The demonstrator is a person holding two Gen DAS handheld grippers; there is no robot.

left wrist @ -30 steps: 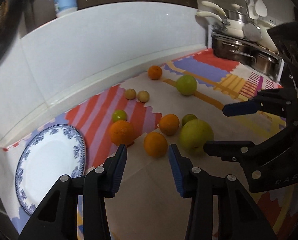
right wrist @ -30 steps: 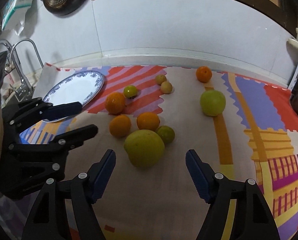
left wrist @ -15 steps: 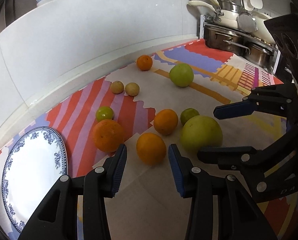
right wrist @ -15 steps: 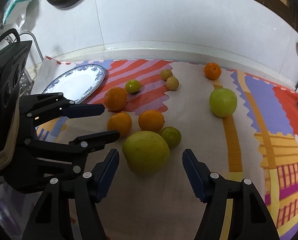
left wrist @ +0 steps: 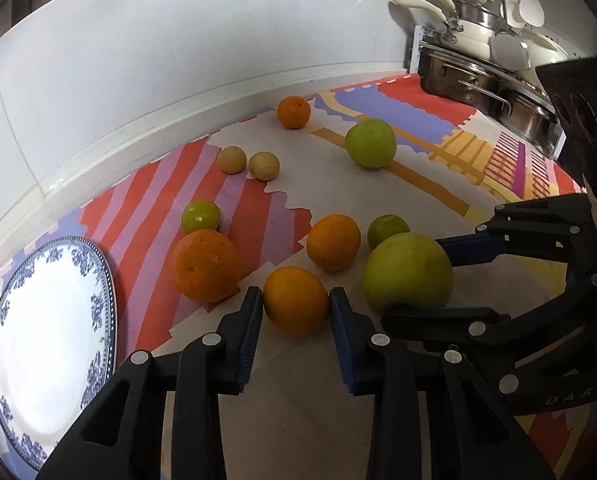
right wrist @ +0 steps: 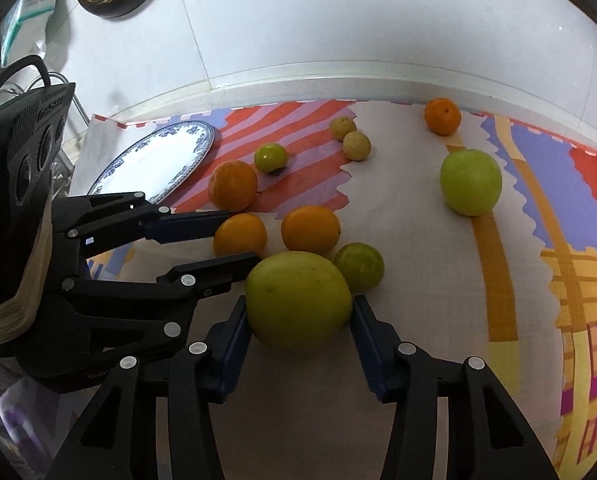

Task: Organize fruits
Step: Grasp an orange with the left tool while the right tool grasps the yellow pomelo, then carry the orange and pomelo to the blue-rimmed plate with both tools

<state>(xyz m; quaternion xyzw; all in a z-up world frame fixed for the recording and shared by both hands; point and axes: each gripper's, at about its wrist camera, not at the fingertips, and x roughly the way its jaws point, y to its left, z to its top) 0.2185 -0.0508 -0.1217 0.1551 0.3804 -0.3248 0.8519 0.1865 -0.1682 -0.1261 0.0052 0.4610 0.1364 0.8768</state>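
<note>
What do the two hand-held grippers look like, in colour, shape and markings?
Both match. The left hand-held gripper and right hand-held gripper have black plastic linkage fingers with silver round rivets and blue ribbed pads. Each carries a black camera box; the left one's is wrapped in beige bands, with a black cable above.

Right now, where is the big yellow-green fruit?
In the right wrist view, the big yellow-green fruit sits between the right gripper's fingers, with a small green fruit touching its right side.
</note>
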